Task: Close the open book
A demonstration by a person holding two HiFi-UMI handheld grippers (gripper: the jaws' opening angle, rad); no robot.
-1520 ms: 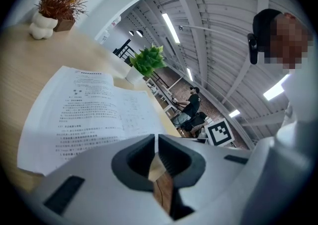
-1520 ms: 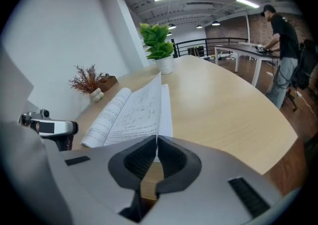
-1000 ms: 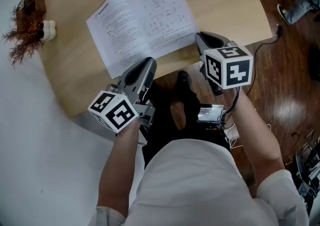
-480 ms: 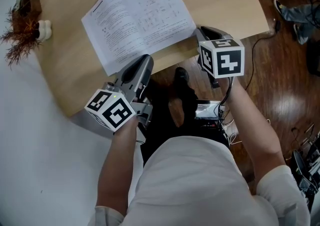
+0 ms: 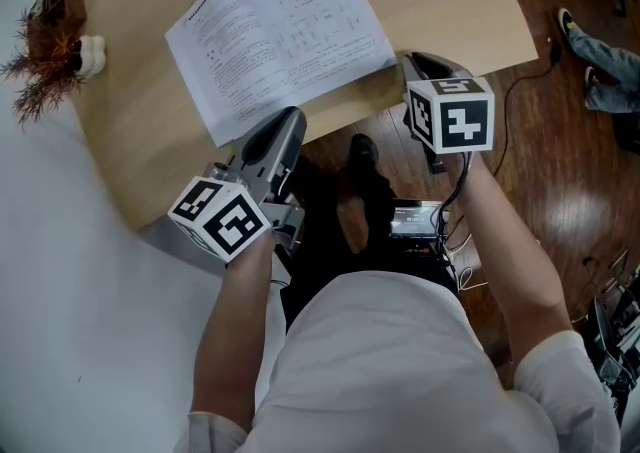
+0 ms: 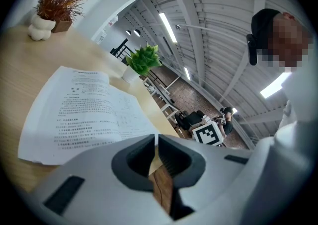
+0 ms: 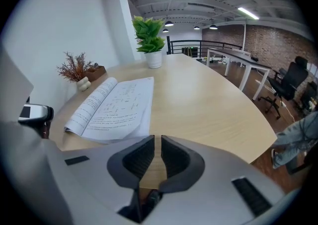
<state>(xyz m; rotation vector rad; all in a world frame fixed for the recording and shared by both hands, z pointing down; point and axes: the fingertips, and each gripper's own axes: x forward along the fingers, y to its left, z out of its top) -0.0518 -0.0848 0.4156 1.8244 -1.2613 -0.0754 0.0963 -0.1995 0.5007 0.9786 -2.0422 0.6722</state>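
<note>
Nearest to me, both grippers sit at the near edge of the table (image 5: 455, 1). The left gripper (image 5: 284, 123) has its jaws drawn together to a hairline slit, with nothing in them. The right gripper (image 5: 414, 61) has just been opening its jaws a little; they stand narrowly apart and empty.

The open book (image 5: 280, 36) lies flat and face up on the table just beyond both. Its near edge runs right in front of the left gripper's tip, and its near right corner sits just to the left of the right gripper. In the right gripper view the book (image 7: 114, 105) lies ahead and to the left of the jaws.

The spine points away from me, slanting to the left. The long axis of the spread runs roughly along the table's near edge.

Farther off, a dried plant (image 5: 42, 56) and a small white vase (image 5: 92, 56) stand at the table's left end, well apart from the book. A green potted plant (image 7: 149, 40) stands beyond the book, at the far side.
</note>
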